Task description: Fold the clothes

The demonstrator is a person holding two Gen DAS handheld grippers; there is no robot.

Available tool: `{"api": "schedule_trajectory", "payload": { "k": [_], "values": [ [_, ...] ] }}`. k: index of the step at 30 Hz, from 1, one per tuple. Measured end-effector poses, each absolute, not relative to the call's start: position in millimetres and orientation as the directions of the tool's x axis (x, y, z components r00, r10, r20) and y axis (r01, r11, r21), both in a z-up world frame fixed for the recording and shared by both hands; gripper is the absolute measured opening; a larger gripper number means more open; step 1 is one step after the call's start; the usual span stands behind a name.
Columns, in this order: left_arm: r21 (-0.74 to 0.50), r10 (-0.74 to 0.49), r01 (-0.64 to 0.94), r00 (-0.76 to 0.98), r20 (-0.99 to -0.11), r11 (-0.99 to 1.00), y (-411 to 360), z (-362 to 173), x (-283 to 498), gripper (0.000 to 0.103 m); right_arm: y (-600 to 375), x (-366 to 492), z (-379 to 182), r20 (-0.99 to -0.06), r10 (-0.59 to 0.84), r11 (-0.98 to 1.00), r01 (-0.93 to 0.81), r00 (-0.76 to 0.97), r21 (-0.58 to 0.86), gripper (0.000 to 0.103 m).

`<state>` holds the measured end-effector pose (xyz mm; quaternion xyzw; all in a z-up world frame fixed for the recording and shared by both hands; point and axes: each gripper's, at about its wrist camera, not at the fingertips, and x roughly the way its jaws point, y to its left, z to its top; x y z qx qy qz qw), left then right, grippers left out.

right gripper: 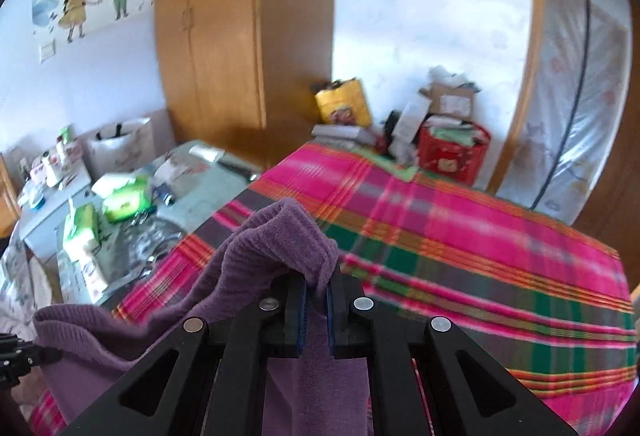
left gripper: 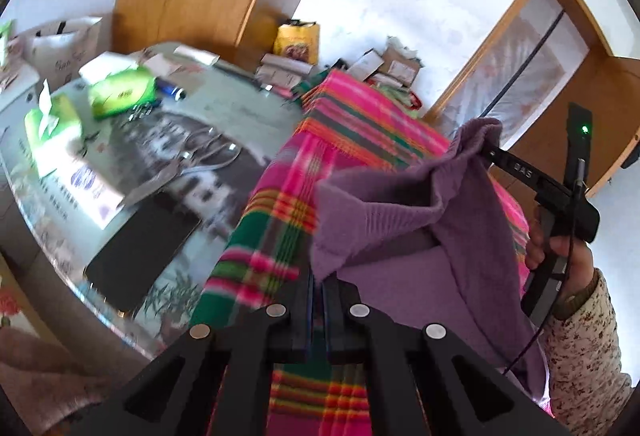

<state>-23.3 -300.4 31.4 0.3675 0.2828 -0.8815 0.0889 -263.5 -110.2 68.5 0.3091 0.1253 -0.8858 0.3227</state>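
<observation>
A purple knit garment (left gripper: 400,212) hangs lifted between both grippers above a bed with a pink, green and orange plaid cover (left gripper: 344,124). My left gripper (left gripper: 318,276) is shut on one ribbed edge of it. In the left wrist view the right gripper (left gripper: 490,152) pinches the other corner higher up, held by a hand in a floral sleeve (left gripper: 584,316). In the right wrist view my right gripper (right gripper: 316,288) is shut on a bunched fold of the purple garment (right gripper: 280,236), which drapes down to the left over the plaid cover (right gripper: 460,236).
A glass-topped table (left gripper: 224,104) beside the bed carries green tissue packs (left gripper: 120,88), scissors (left gripper: 192,164), a black tablet (left gripper: 140,244) and papers. A wooden wardrobe (right gripper: 240,28) stands behind. Boxes and a red bag (right gripper: 452,152) crowd the bed's far end. A door (left gripper: 560,96) is at right.
</observation>
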Motion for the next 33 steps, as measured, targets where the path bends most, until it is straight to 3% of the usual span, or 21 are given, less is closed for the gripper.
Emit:
{"api": "schedule_trajectory", "payload": {
  "k": [5, 9, 19, 25, 33],
  "values": [
    [-0.412, 0.035, 0.38, -0.698, -0.715, -0.828, -296.1, 25.4, -15.7, 0.003, -126.1, -263.6, 37.6, -0.719, -0.439, -0.739, 0.671, -0.539, -0.052, 0.008],
    [-0.407, 0.036, 0.394, -0.681, -0.732, -0.824, -296.0, 20.2, -14.6, 0.003, -114.1, -260.5, 31.4, -0.761, -0.431, -0.734, 0.679, -0.484, -0.015, 0.022],
    [-0.346, -0.009, 0.39, -0.675, -0.737, -0.853, -281.2, 30.9, -5.9, 0.004, 13.7, -209.6, 60.1, -0.71, -0.435, -0.806, 0.59, -0.554, 0.033, 0.026],
    [-0.317, 0.022, 0.3, -0.694, -0.719, -0.9, -256.2, 55.4, -12.4, 0.005, 95.7, -164.5, 59.5, -0.696, -0.4, -0.852, 0.523, -0.597, 0.041, 0.026],
    [-0.295, 0.175, 0.078, -0.654, -0.736, -0.952, -191.9, 74.4, -50.5, 0.021, 167.3, -92.2, 43.4, -0.698, -0.393, -0.858, 0.511, -0.599, 0.045, 0.03]
  ]
}}
